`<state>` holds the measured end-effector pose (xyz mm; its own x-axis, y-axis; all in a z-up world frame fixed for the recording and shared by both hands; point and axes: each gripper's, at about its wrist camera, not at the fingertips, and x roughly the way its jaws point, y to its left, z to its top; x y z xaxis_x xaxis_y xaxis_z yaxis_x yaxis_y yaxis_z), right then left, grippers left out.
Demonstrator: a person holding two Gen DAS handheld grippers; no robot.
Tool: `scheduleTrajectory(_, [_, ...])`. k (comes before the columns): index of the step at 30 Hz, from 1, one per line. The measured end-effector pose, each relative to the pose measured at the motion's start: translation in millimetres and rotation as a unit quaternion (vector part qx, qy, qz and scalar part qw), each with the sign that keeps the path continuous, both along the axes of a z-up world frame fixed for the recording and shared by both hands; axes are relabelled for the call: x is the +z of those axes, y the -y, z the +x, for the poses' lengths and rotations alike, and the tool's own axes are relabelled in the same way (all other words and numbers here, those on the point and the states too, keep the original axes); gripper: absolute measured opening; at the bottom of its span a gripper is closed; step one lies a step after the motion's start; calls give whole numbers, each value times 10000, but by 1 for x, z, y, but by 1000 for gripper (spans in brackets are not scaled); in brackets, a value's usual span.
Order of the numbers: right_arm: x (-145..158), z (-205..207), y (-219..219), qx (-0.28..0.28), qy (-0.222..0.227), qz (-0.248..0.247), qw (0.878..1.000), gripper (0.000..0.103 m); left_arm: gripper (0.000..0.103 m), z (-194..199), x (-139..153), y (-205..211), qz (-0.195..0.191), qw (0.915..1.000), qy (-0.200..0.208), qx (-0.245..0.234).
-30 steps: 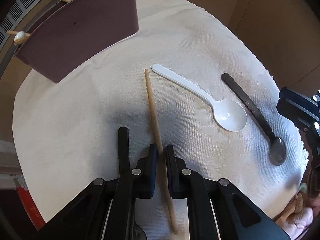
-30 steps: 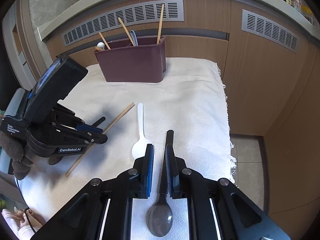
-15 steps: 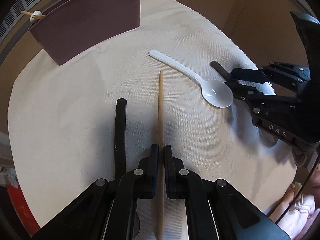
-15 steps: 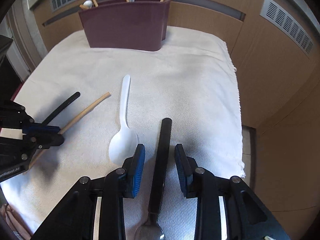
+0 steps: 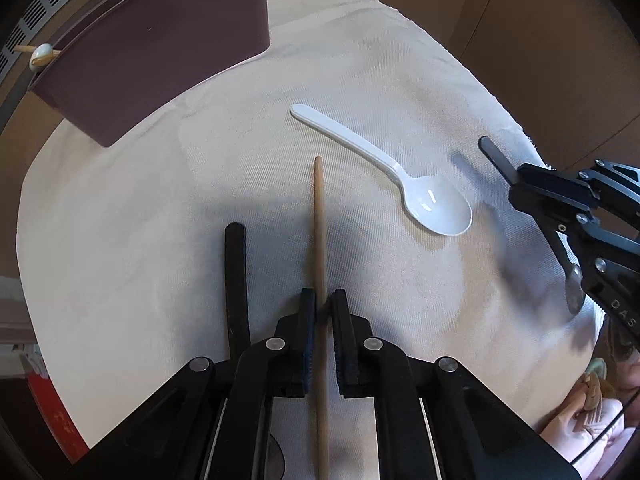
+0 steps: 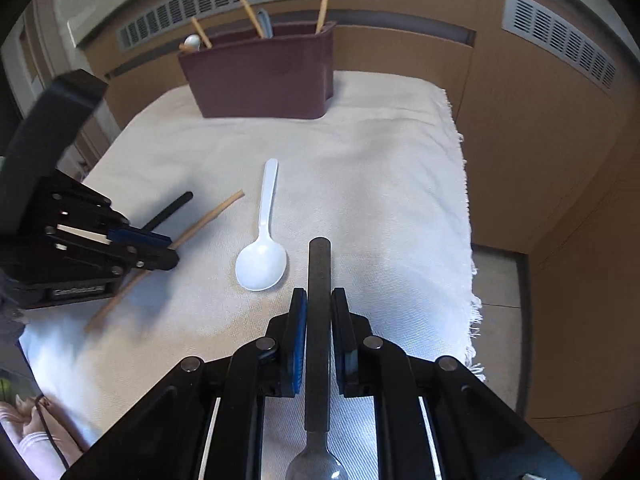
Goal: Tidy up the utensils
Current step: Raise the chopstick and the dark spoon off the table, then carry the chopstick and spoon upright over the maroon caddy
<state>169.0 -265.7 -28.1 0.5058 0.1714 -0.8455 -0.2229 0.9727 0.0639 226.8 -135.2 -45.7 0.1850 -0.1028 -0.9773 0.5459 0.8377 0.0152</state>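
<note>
Both grippers clamp utensils: left gripper (image 5: pixel 323 304) on chopstick (image 5: pixel 319 224), right gripper (image 6: pixel 319 300) on black-handled spoon (image 6: pixel 319 320) (pickup step); next, lift toward holder (image 6: pixel 260 76).

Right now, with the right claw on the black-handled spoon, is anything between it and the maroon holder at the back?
Nothing visible blocks it. From the black-handled spoon in the right claw, bare cloth runs to the maroon holder. The white spoon lies left of that line.

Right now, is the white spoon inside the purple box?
No, the white spoon lies flat on the cloth, well in front of the purple box.
</note>
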Motion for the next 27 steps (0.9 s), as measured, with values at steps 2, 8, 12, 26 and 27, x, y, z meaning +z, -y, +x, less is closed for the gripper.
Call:
scheduleTrajectory(2, [2, -2, 1, -31, 56, 66, 10000, 11, 9, 5, -1, 10, 143, 9999, 14, -70])
scheduleTrajectory(8, [15, -8, 1, -114, 329, 304, 9989, 11, 6, -2, -1, 18, 92, 9993, 349, 14])
scheduleTrajectory(12, [32, -21, -3, -83, 630, 295, 9975, 11, 6, -29, 8, -21, -905, 9915, 636, 683])
scheduleTrajectory(26, [90, -46, -17, -60, 1616, 445, 9858, 11, 6, -113, 113, -111, -2667, 9135, 2676, 1507])
scheduleTrajectory(27, [98, -46, -19, -39, 1718, 468, 9840, 11, 6, -109, 116, -113, -2723, 9083, 2789, 1518])
